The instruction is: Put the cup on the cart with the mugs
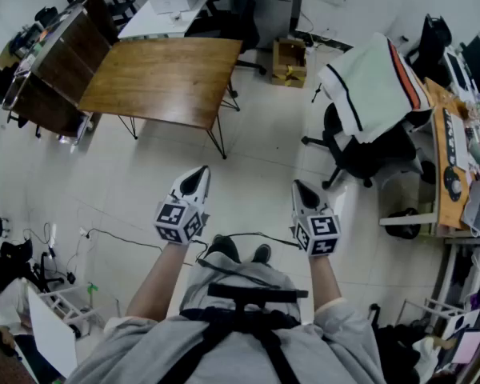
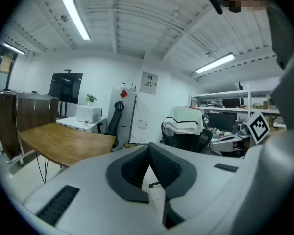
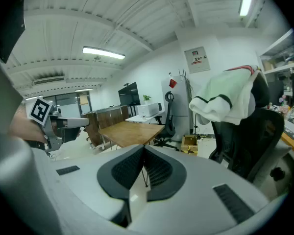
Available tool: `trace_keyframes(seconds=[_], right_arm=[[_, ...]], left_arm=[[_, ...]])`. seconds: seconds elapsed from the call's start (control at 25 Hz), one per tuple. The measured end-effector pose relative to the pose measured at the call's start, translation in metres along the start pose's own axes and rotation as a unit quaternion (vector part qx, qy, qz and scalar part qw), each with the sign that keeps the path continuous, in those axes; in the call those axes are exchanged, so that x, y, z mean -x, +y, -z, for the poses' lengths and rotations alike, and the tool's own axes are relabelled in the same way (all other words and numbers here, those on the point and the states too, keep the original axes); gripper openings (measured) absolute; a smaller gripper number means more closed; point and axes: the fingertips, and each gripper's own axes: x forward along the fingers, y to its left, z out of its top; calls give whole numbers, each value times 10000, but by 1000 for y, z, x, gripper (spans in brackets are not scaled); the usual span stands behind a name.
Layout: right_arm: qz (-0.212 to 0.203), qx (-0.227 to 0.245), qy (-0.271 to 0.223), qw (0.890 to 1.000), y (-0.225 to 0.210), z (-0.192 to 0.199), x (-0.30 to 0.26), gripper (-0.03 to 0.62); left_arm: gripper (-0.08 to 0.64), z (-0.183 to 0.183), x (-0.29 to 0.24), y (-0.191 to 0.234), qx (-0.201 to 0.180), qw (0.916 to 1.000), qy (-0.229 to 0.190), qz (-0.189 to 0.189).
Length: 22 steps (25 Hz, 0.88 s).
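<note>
Over white floor (image 1: 252,154) | left gripper (image 1: 201,172) together | right gripper (image 1: 298,186) together (both empty)

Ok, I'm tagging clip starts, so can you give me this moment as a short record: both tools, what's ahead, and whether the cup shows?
left tool: shut, nothing between its jaws
right tool: shut, nothing between its jaws
ahead left: wooden table
ahead right: office chair, white garment draped over its back
floor: cardboard box beyond the table
cup: none in view
task state: not yet begun
</note>
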Motion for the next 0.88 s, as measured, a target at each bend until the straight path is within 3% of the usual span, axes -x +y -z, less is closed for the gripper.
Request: trace_keyframes(seconds=[0.28,0.68,0.88], right_arm=[[-182,9,26,9998,-12,-10,-29,9],[-211,213,-68,9995,-34,-73,-129,9],[-261,343,-169,9989,-39,-106,-172,9]], left_arm=[[5,-9,-21,-3,-177,9998,35,38],[5,-43,-99,45,61,9997,-215,48],[4,-69,-130,60,-6,9990,-382,223]])
